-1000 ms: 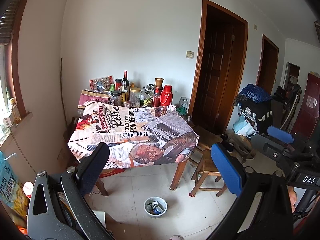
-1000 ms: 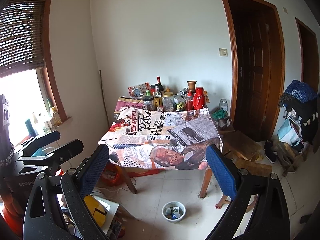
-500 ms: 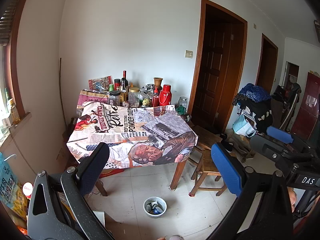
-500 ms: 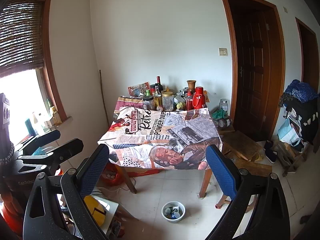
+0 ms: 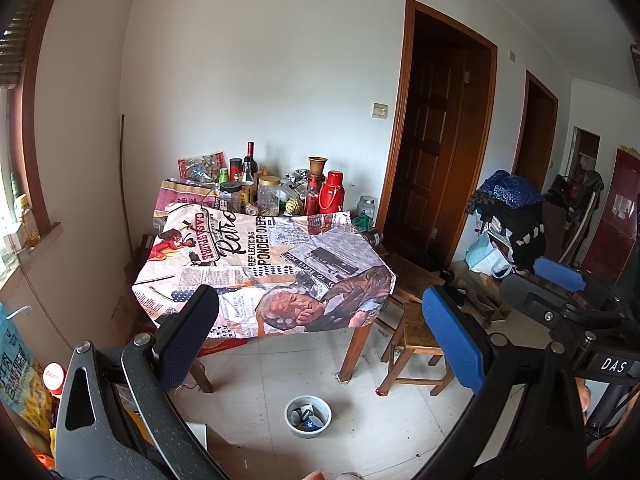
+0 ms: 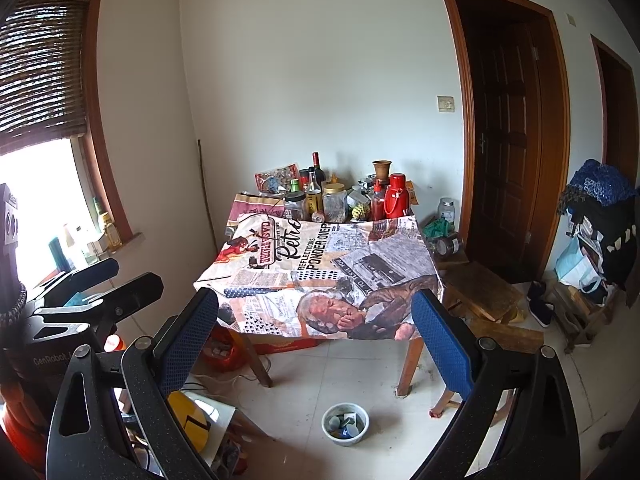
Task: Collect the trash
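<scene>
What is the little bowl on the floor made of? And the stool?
The bowl looks like glazed ceramic or enamel: smooth, white and a bit shiny. The stool looks like bare brown wood, dull and worn, with plain square legs.
</scene>
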The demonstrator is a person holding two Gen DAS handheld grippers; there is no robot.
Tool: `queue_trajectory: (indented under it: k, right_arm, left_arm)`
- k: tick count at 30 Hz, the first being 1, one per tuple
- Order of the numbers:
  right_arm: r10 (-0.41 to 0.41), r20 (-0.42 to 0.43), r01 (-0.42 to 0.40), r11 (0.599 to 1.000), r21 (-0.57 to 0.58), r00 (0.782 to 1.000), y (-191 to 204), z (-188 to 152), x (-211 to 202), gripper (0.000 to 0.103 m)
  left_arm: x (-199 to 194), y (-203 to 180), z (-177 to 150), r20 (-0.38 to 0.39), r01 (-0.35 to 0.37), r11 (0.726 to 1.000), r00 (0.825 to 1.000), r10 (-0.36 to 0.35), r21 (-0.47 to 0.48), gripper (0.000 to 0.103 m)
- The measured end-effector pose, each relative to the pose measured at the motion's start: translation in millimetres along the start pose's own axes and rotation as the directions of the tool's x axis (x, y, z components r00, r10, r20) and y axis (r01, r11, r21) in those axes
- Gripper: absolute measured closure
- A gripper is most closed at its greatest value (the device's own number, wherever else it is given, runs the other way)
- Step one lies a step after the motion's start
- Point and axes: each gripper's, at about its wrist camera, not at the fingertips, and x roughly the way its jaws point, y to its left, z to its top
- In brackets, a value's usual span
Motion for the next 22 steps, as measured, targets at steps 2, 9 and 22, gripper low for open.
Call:
queue_trajectory:
  k: [2,9,22]
  right_arm:
    - [0.0,-0.002,0.0,1.0,0.002,1.0,-0.8,0.7,0.2,0.007]
    - [0.0,-0.003,0.0,1.0,0.002,1.0,-1.1,0.9,0.3,0.007]
    - [0.01,-0.02,-0.01,1.0,0.011,1.0,-6.1,1.2,14.7,0.007]
  left_arm:
    - [0.8,0.2,0.4,-0.002,0.002,1.0,1.0,-0.002,-0.007,0.001]
    - [8.3,1.0,1.4,-0.021,0.004,1.0,1.0,-0.004,-0.009,0.001]
    - [22.1,0.4,1.8,-0.027,-0.006,1.0,1.0,0.006,-0.003,0.001]
